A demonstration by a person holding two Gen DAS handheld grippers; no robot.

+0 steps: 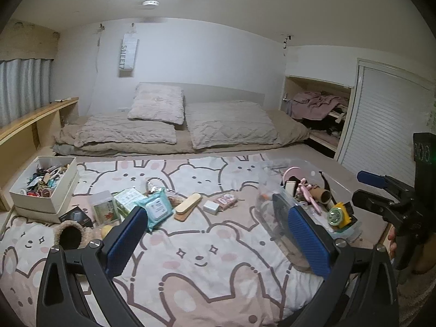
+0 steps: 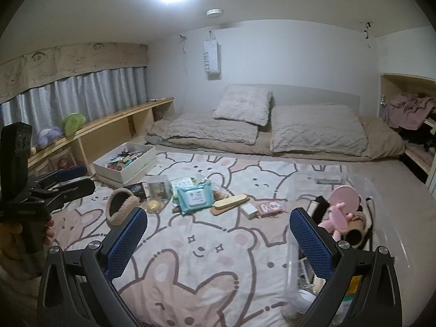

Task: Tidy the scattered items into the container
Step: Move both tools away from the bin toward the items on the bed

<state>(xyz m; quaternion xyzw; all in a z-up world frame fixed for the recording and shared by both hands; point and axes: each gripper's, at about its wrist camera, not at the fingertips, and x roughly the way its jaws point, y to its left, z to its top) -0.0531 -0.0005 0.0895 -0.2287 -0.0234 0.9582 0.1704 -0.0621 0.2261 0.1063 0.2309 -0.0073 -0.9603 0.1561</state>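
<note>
Scattered items lie mid-blanket: a teal wipes pack (image 1: 158,209) (image 2: 195,197), a wooden case (image 1: 188,206) (image 2: 231,203), a white charger (image 1: 211,207) (image 2: 250,209), a pink packet (image 1: 226,200) (image 2: 271,206), a yellow ball (image 2: 154,205) and a fuzzy slipper (image 1: 71,233) (image 2: 120,209). The clear plastic container (image 1: 275,226) (image 2: 381,190) at the right holds a pink mirror, a cardboard tube and a yellow toy (image 1: 339,214). My left gripper (image 1: 218,234) is open and empty above the blanket, left of the container. My right gripper (image 2: 218,237) is open and empty, its right finger over the container's near wall.
A white box (image 1: 46,196) (image 2: 130,170) full of small items stands at the left by a wooden shelf (image 2: 109,125). Pillows and bedding (image 1: 177,125) lie beyond the blanket. A small card box (image 1: 105,209) and a green packet (image 1: 128,199) lie beside the wipes.
</note>
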